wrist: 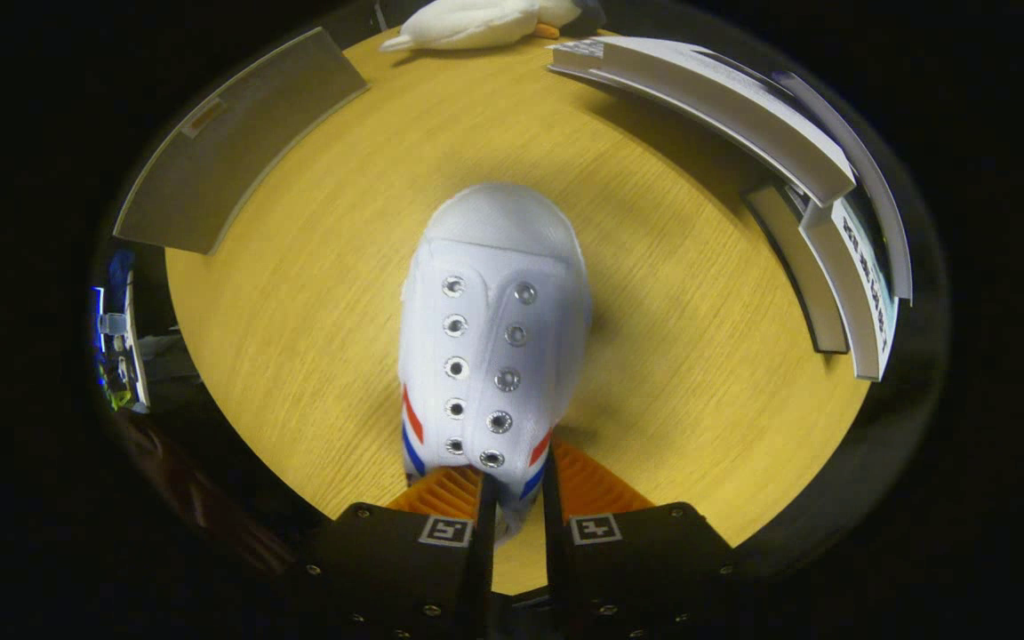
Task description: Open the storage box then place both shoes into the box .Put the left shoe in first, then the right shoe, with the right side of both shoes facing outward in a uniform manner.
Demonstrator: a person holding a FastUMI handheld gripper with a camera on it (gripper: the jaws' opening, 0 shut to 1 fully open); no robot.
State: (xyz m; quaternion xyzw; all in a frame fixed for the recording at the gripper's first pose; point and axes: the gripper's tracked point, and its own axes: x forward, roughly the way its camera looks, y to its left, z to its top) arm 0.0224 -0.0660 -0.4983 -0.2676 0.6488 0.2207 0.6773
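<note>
Gripping the shoe [494, 347] at its back end, near the top opening, with the jaws closed in on it: one orange finger [441, 493] on each side, a thin bit of the shoe pinched in the narrow gap. Gripper [516, 498] at 6 o'clock, shoe running straight out from it toward 12 o'clock, so long axis in line with the fingers, toe farthest away. White shoe, no laces, two rows of metal eyelets facing up, red and blue stripes on both sides near the jaws. Hard to tell whether hanging just above the yellow wood surface [299, 338] or resting on it; a soft shadow lies to its right. Box [796, 178] off at 2 o'clock, well apart from the toe, white panels fanned out, looks open, though the inside is not plain to see. Grey flat board [236, 142] at 10 o'clock. White soft toy [476, 22] at 12 o'clock, far past the toe. Cannot tell left shoe from right. Next move likely a swing of the toe from 12 toward 2 o'clock to reach the box, with a turn so the right side faces out. Thin pinch at the heel end, so the heavy toe may droop or twist on the way.
</note>
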